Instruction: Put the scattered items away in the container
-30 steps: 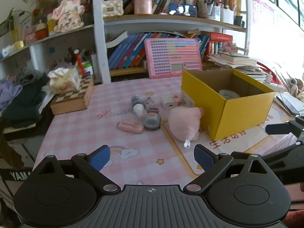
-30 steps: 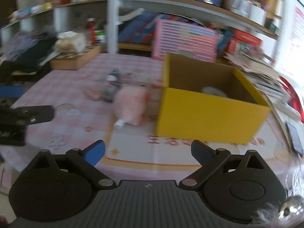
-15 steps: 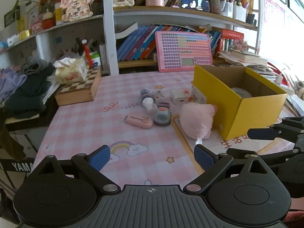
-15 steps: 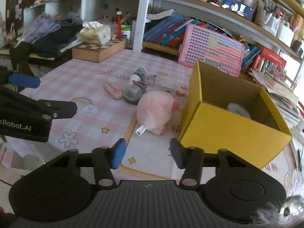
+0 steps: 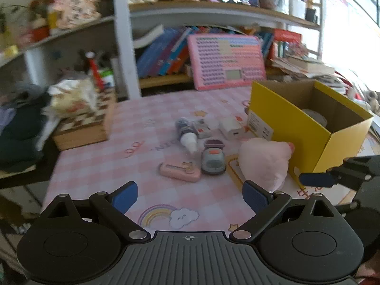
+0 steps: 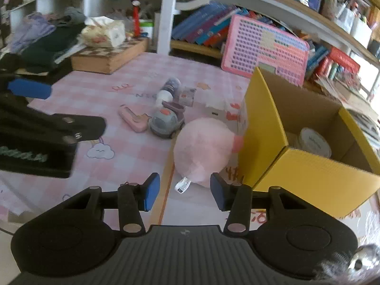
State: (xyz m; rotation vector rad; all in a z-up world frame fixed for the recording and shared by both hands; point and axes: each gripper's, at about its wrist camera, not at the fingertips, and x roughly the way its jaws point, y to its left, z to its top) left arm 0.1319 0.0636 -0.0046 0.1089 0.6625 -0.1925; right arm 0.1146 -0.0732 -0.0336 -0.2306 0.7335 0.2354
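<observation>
The left wrist view looks low over the bench [image 5: 99, 156] toward the bookshelf at 12 o'clock, with the yellow box [image 5: 306, 128] at 2 o'clock. The right wrist view sits nearer, with the pink plush [image 6: 201, 147] close at 12 o'clock and the box [image 6: 308, 178] at 2 o'clock. Both share the plush [image 5: 263, 163], the box and the pink board [image 5: 225, 61] [image 6: 263, 49]. Each sees the other's tongs at its edge: right tongs [image 5: 315, 180] at 3 o'clock, left tongs [image 6: 29, 89] at 9 o'clock.

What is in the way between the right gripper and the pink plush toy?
Nothing visible. The right gripper is open and points at the pink plush toy, with only bare tablecloth and the toy's white tag between them. The yellow box stands beside the toy, to its right.
</observation>
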